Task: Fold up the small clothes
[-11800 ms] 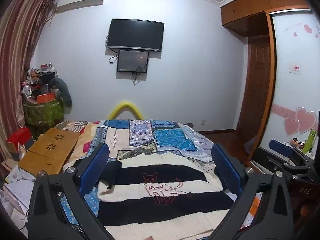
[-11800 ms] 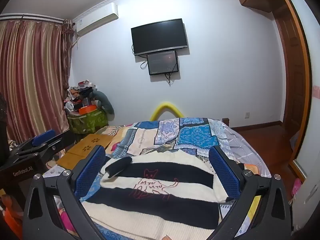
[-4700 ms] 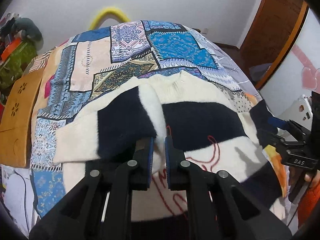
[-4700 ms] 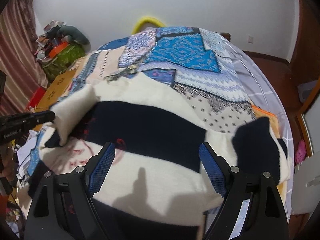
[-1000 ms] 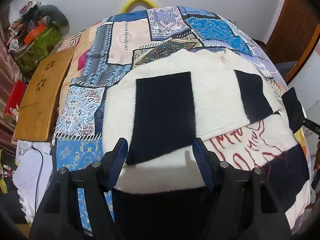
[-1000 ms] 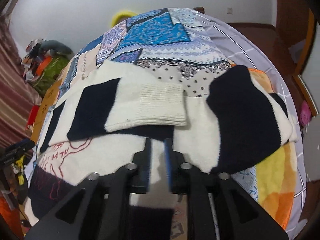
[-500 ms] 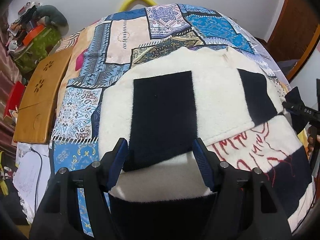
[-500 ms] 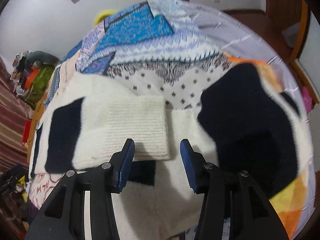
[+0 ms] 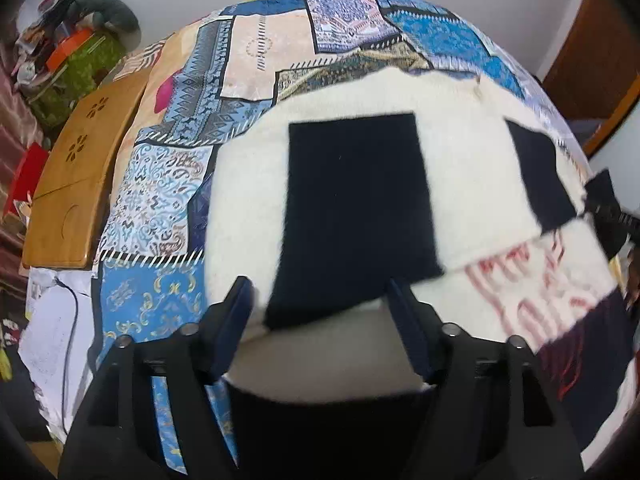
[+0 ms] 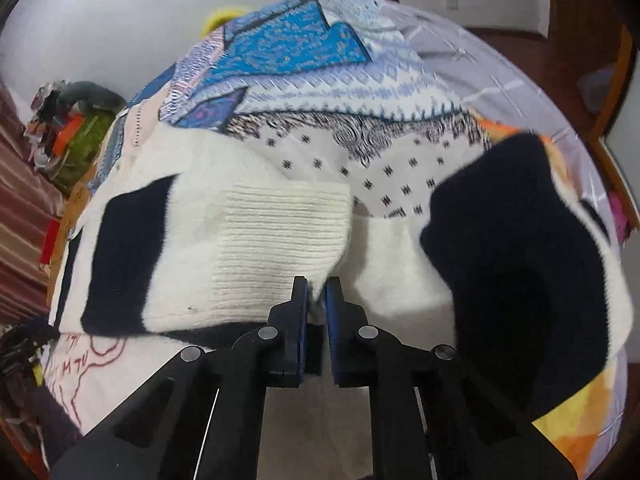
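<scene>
Fuzzy cream-and-black striped sweater [image 9: 256, 184] is lying flat on the patchwork quilt [image 9: 188, 92], one sleeve folded across. Right gripper [image 10: 316, 292] is pinching the ribbed cuff [image 10: 280, 236], jaws nearly closed. Left gripper [image 9: 320, 300] is hovering spread wide, holding nothing.

Red lettering [image 9: 532, 276] on the sweater [image 9: 248, 200] is blurred, its hem cut off.

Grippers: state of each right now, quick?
Left gripper: open, fingers apart over the folded sleeve of the sweater, holding nothing.
Right gripper: closed, pinching the sweater's white fabric beside the ribbed cuff.
</scene>
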Tool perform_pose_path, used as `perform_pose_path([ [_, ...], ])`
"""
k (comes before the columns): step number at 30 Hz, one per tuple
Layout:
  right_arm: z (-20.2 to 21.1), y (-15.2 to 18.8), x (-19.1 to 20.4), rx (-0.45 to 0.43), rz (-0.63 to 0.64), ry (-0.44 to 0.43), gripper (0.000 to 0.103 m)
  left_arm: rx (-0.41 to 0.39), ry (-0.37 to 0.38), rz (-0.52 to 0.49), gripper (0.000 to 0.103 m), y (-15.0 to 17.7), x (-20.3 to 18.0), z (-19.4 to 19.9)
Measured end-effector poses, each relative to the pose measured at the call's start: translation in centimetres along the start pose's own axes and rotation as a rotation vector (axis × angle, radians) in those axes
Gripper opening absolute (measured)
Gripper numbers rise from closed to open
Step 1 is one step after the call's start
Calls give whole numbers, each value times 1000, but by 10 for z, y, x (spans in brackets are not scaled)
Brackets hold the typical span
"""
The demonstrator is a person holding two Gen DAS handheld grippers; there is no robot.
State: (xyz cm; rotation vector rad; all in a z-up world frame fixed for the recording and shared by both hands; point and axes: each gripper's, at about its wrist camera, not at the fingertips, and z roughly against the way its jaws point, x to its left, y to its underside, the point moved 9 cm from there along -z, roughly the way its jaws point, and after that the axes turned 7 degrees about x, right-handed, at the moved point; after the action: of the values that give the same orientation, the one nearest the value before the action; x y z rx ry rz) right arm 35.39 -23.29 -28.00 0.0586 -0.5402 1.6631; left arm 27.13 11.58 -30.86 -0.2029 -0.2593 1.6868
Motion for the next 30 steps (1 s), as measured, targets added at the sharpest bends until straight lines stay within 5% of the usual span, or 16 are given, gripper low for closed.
perform_pose_path([
  [6, 31, -11, 8, -78, 20, -15, 7, 12, -55, -34, 81, 21, 18, -7],
  [16, 73, -34, 31, -174, 59, -6, 6, 9, -111, 101, 85, 15, 61, -24],
  [22, 100, -37, 40, -229, 61, -22, 6, -64, -194, 125, 85, 6, 74, -1],
  [30, 99, -22, 34, -217, 44, -23, 6, -95, -177, 164, 85, 9, 81, 23],
])
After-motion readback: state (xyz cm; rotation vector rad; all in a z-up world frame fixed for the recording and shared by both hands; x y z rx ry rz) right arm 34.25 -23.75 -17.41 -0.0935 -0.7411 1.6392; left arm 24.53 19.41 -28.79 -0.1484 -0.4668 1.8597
